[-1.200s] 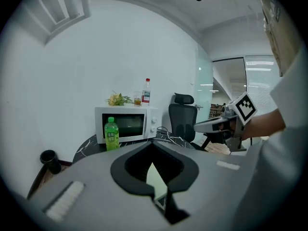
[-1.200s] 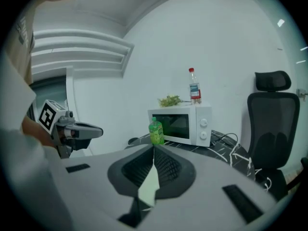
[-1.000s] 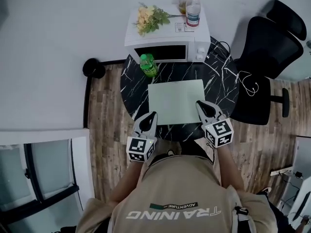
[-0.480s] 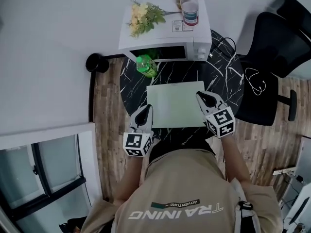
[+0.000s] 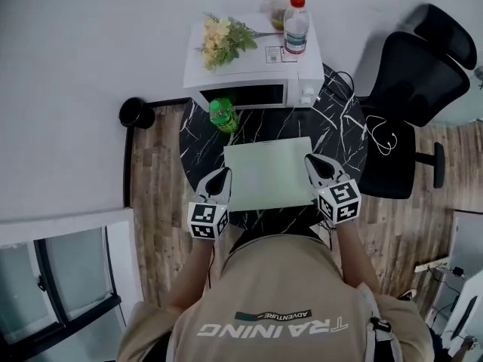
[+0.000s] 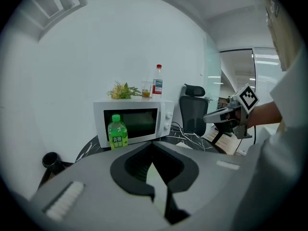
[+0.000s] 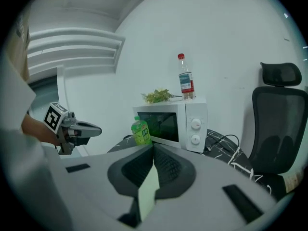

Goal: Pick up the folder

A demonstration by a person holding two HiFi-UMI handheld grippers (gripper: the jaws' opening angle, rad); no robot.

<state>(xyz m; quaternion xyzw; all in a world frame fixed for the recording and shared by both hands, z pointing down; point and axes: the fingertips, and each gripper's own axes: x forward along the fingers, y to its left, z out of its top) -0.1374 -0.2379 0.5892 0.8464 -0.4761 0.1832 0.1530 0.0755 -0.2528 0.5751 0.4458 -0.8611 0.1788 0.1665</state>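
Note:
The folder [image 5: 268,173], pale green and flat, lies on the round black marble table [image 5: 339,138]. My left gripper [image 5: 223,173] is at the folder's left edge with its jaws shut and nothing between them. On the opposite side, my right gripper [image 5: 309,161] is over the right edge, shut and empty. In the left gripper view the jaws [image 6: 153,150] meet, and a pale green sliver of folder [image 6: 159,186] shows below them. The right gripper view shows the same: closed jaws [image 7: 154,150] above a green strip [image 7: 148,191]. Each gripper view also shows the other gripper across the table.
A white microwave [image 5: 249,74] stands at the table's back, with flowers [image 5: 221,40] and a water bottle [image 5: 296,23] on top. A green bottle [image 5: 222,115] stands in front of it. A black office chair [image 5: 411,89] is at the right, a cable [image 5: 381,134] by the table.
My left gripper has slid left, from the folder's lower left corner to its left edge. The right gripper has barely shifted. The folder has not moved on the table.

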